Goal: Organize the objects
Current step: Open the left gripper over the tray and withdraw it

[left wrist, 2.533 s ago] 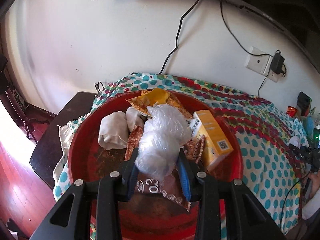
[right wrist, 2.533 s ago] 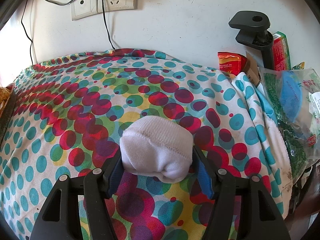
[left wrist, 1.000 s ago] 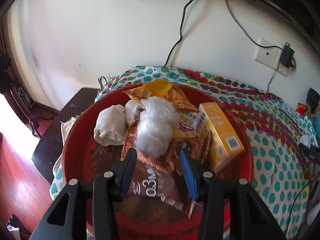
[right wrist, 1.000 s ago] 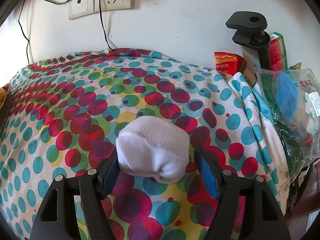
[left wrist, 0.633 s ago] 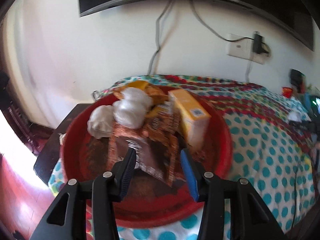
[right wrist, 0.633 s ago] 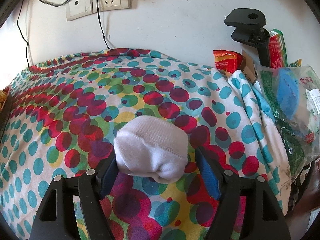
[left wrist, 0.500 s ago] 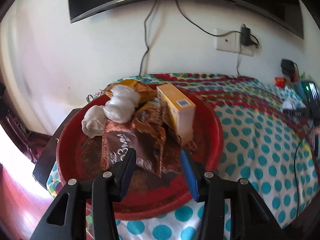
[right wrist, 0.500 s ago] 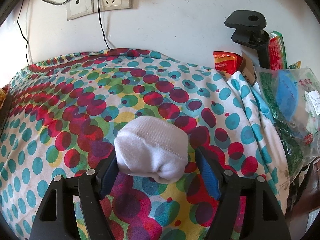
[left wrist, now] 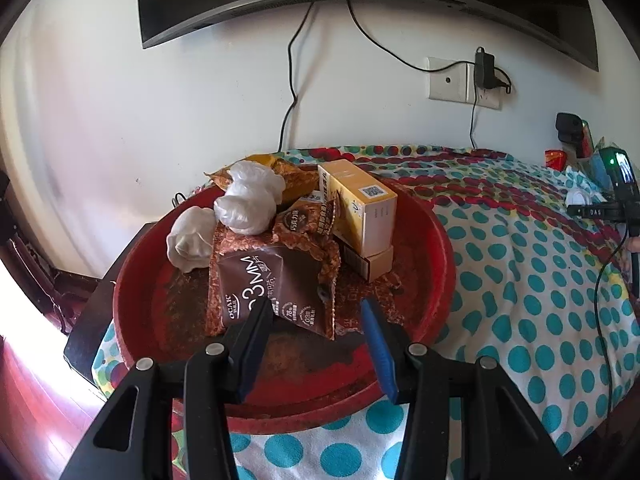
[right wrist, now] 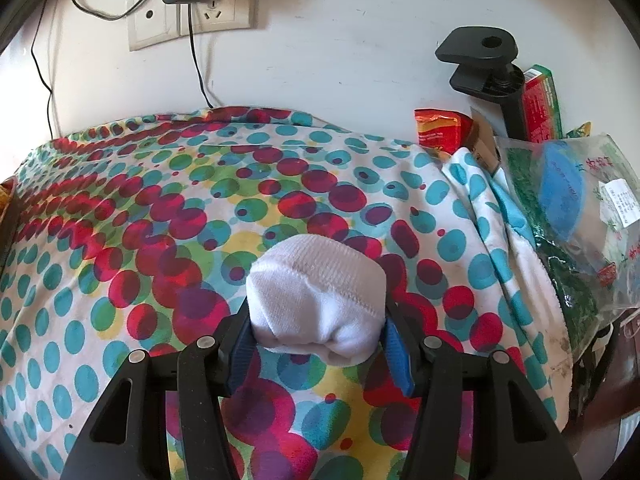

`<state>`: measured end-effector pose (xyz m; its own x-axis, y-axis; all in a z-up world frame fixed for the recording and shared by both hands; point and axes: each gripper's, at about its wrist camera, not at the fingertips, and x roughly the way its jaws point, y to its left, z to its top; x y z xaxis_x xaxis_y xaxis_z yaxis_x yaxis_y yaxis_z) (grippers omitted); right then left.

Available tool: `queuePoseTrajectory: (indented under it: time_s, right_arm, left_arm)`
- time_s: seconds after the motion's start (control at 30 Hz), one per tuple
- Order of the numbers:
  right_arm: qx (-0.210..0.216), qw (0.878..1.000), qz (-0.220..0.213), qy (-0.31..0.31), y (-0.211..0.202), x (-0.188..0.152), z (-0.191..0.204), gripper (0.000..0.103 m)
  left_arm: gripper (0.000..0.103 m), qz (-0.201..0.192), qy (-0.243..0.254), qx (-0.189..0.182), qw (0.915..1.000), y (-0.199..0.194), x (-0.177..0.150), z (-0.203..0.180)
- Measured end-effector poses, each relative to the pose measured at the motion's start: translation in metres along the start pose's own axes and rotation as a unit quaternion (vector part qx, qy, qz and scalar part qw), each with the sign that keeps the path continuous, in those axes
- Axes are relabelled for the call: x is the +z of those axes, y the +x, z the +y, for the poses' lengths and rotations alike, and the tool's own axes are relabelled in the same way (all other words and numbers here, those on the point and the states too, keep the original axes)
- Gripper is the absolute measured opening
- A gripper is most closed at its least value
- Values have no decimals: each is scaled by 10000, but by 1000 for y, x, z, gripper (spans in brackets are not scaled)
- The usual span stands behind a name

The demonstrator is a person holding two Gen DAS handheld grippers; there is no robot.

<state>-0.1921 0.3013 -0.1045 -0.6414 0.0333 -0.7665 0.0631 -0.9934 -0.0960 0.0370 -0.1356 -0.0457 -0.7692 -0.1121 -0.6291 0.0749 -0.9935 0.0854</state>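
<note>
In the left wrist view a red round tray [left wrist: 436, 280] holds a clear plastic bag bundle [left wrist: 250, 202], a white rolled sock [left wrist: 190, 238], brown snack packets [left wrist: 272, 288], a yellow box [left wrist: 358, 206] and an orange packet [left wrist: 294, 180]. My left gripper [left wrist: 316, 312] is open and empty over the tray's near side, just in front of the brown packets. In the right wrist view my right gripper [right wrist: 316, 326] is shut on a white rolled sock [right wrist: 316, 300] just above the polka-dot cloth [right wrist: 160, 220].
A wall with sockets and cables [right wrist: 192, 16] is behind the table. At the right edge stand a black clamp [right wrist: 480, 60], a red packet [right wrist: 440, 128], a green-red box [right wrist: 540, 96] and a plastic bag with blue and green contents [right wrist: 560, 208]. A dark side table [left wrist: 92, 312] lies left of the tray.
My left gripper let go of the plastic bag bundle in the tray, opened, and pulled back toward the tray's near side. My right gripper opened a little around the white sock, then closed on it again.
</note>
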Motion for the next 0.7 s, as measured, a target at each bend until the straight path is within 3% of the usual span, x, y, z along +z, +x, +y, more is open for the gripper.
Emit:
queuePoseTrajectory:
  time_s: [0.37, 0.7]
  right_arm:
    - [-543, 9979, -143, -326, -5, -1, 23, 53]
    - [-524, 9986, -88, -76, -10, -4, 24, 53]
  left_arm:
    - [48, -15, -161, 43, 9999, -2, 0, 10]
    - [47, 3, -320, 54, 9995, -1, -1, 20]
